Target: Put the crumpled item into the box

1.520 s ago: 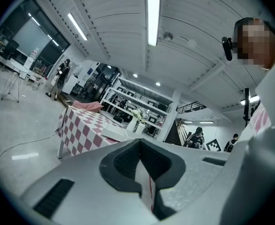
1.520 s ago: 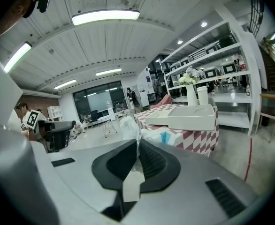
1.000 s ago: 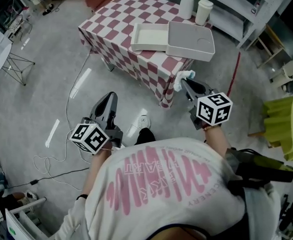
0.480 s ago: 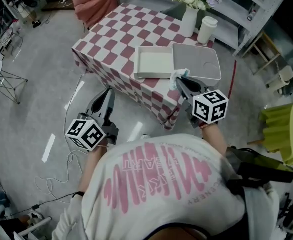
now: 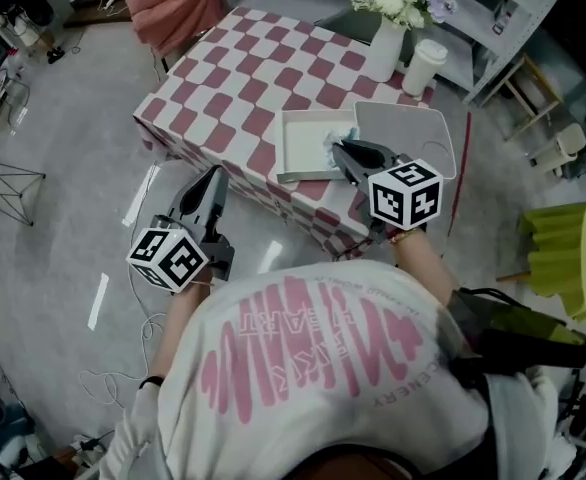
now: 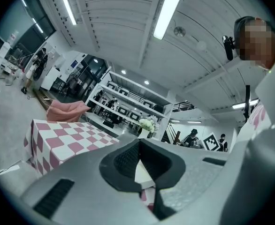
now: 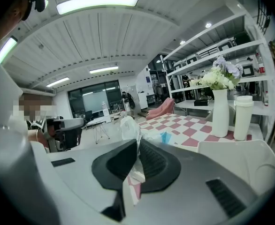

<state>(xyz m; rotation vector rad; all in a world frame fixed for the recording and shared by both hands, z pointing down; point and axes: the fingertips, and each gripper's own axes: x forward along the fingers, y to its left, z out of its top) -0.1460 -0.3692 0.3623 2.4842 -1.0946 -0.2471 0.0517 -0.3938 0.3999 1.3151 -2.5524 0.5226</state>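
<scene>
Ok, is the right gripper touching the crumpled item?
Touching. The right gripper view shows the right gripper with its jaws closed on the crumpled item, which is pinched between the pads and sticks out above them.

crumpled item [image 5: 339, 134] mostly tucked behind the right gripper [image 5: 343, 152], box [image 5: 298, 148] corner covered too, yellow-green thing [image 5: 571, 258] chopped by the right edge, pink chair [image 5: 178, 3] clipped up top
</scene>
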